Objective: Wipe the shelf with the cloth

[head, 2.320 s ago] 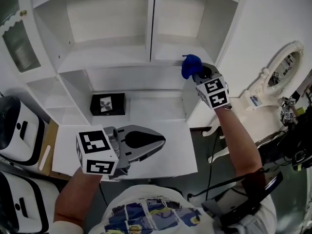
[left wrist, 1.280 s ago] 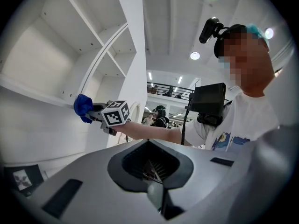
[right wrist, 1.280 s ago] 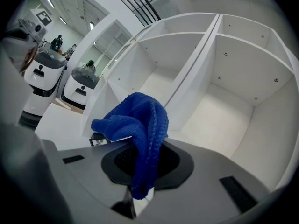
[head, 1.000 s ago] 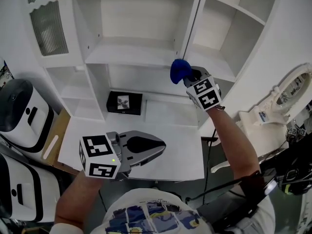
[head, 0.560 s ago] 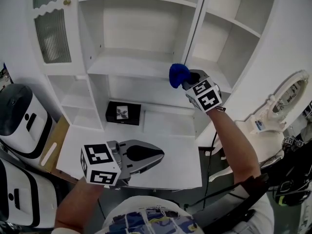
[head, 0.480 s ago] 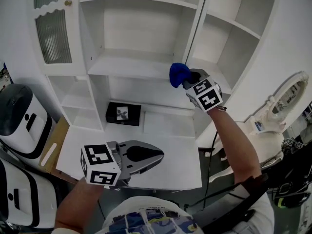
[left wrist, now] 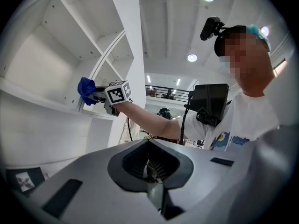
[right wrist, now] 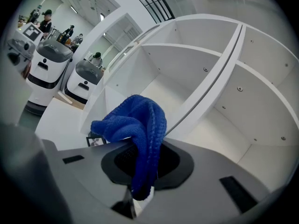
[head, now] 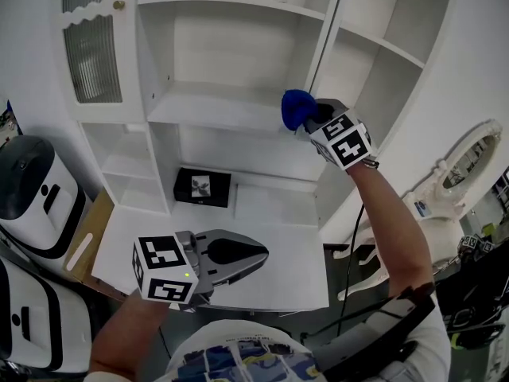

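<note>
Hanging from the right gripper (head: 308, 119), whose jaws are pinched tight on it, the fluffy blue knitted cloth (head: 297, 108) is up at the front edge of the white wooden shelf (head: 215, 106). It is just beside the tall white post (head: 322, 50) at that shelf's right corner. I cannot tell if it touches the board. The wiping looks ready to start. Next, I think the cloth must be pushed down onto the board and slid left along it, then back to the far corners. The left gripper (head: 261, 250) waits low over the front edge of the white desk top (head: 286, 281), jaws together and empty. A small black picture frame (head: 202, 188) sits at the desk top's back edge.
</note>
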